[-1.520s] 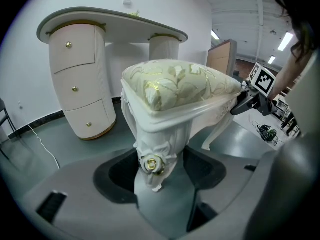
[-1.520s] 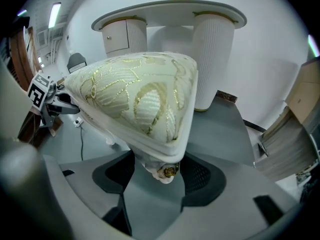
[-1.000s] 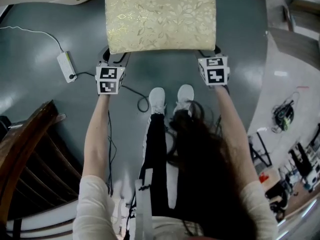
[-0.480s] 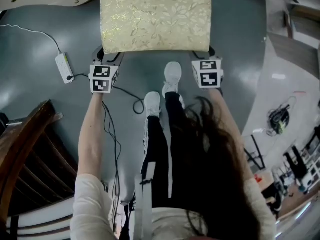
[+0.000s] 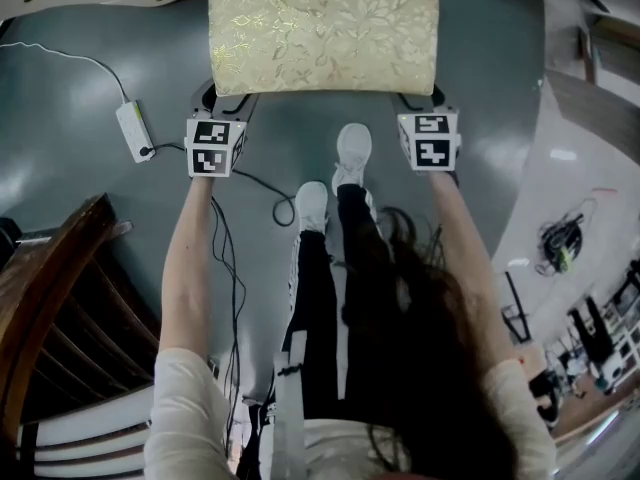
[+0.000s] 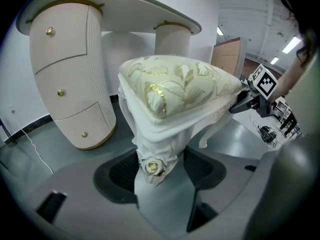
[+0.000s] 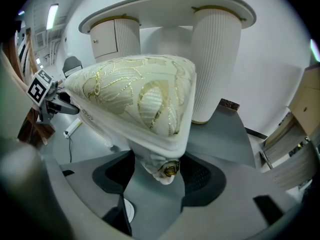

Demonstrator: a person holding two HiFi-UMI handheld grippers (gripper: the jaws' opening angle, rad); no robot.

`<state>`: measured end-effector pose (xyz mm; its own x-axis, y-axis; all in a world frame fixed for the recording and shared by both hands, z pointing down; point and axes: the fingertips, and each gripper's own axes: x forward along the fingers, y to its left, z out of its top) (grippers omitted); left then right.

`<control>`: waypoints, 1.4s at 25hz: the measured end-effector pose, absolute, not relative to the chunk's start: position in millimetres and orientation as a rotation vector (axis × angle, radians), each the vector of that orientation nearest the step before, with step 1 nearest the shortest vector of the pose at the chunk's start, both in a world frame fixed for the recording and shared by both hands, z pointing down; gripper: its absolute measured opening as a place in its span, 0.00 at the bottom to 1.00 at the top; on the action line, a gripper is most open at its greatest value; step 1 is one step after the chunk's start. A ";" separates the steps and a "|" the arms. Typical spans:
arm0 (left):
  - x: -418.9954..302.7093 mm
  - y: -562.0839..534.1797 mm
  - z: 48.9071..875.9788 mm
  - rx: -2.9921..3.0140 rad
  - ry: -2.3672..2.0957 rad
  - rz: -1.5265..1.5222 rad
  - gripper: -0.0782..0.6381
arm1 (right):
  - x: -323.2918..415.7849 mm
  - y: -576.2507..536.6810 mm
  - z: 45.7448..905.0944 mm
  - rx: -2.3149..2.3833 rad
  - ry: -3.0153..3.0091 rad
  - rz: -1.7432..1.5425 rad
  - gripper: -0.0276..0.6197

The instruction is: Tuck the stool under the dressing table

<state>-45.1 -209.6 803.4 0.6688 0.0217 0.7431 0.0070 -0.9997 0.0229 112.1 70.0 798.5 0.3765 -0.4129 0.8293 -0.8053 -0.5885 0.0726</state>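
Alt: cushioned stool (image 5: pixel 322 28) w/ cream-and-gold seat stands on the grey floor (image 5: pixel 300 136) just in front of the dressing table (image 6: pixel 75 79), facing the gap btwn its two pedestals (not under it yet). On the side away from the dressing table, left tongs (image 6: pixel 159 170) clamp one stool corner leg and right tongs (image 7: pixel 165 173) clamp the other.

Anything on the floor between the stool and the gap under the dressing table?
Nothing visible. The grey floor between the cream upholstered stool and the white dressing table looks bare in both gripper views. The white power strip lies off to the left in the head view, outside that path.
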 end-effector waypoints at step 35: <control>-55.2 -201.5 810.5 2.675 0.139 1.485 0.51 | 99.3 80.7 787.4 2.085 -0.975 1.236 0.48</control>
<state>-55.2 -201.5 810.5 0.5264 0.1175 0.8421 0.0409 -0.9928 0.1130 99.3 80.7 787.4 0.3232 -0.3167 0.8918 -0.7936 -0.6040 0.0731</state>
